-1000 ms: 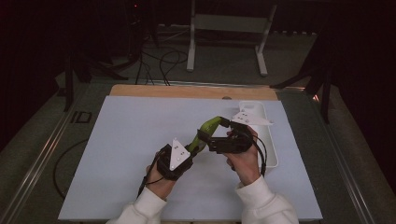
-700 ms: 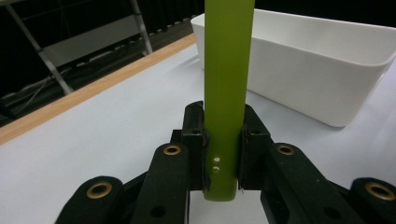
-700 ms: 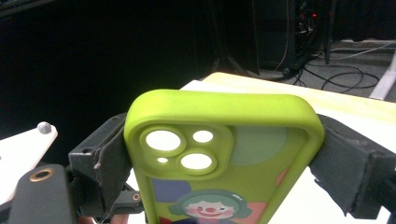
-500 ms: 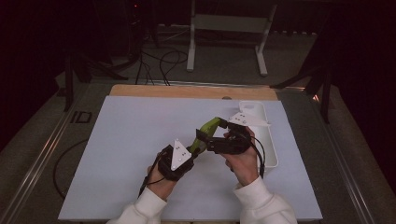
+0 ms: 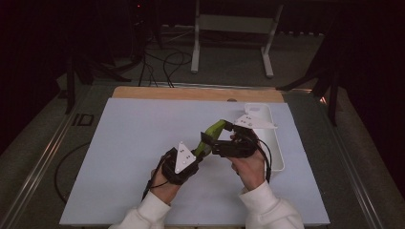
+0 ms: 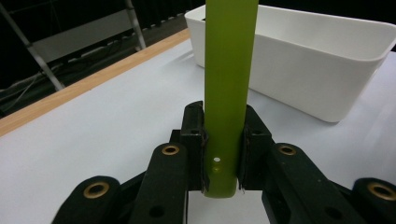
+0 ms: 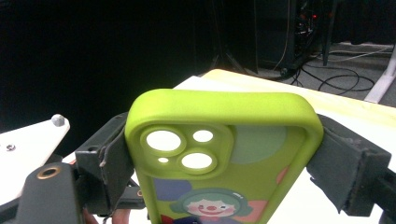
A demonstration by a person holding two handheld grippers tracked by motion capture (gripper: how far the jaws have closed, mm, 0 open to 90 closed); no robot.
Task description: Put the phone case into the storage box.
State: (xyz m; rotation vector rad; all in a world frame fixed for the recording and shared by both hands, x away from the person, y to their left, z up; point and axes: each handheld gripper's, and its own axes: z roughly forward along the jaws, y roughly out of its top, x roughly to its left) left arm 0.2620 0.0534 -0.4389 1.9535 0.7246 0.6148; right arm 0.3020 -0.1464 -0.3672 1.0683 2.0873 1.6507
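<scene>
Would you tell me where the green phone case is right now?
The phone case is held above the white mat, right of centre in the high view, between the left gripper and right gripper, just left of the white bin.

L fingers [image 6: 187,140] clamp green case [image 6: 229,84] edge; white bin [image 6: 327,70] behind.

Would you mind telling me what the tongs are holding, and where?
Both hold the green phone case: left tongs pinch its thin bottom edge; right tongs clamp its two long sides near the camera cutout.
</scene>
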